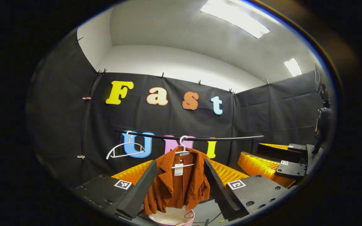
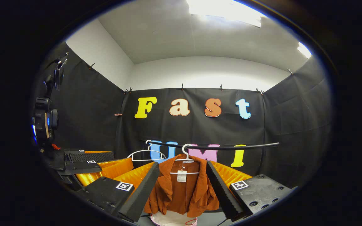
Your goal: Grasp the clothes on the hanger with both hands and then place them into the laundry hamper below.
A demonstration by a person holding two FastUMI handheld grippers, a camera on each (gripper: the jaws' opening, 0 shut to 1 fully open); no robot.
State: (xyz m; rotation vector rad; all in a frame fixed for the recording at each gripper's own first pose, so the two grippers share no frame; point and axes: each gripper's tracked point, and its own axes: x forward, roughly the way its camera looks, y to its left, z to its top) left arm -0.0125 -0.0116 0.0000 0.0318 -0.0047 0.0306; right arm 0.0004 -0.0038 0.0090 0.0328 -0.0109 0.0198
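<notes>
A rust-orange jacket (image 1: 178,180) hung on a white hanger (image 1: 183,150) from the black rail (image 1: 200,138), above what was probably the pink hamper (image 1: 171,218). The approach was under way; next, both must close in. Left gripper (image 1: 179,185) and right gripper (image 2: 182,188) were level, spread wide, holding nothing

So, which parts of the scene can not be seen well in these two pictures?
- Laundry hamper: left gripper view, cut off by the bottom edge, top hidden by the jacket; inside unseen.
- Paper tag: both views, too small to read.
- Jacket's lower hem: right gripper view, partly behind the right claw fingers.
- Rail ends: supports not visible.
</notes>
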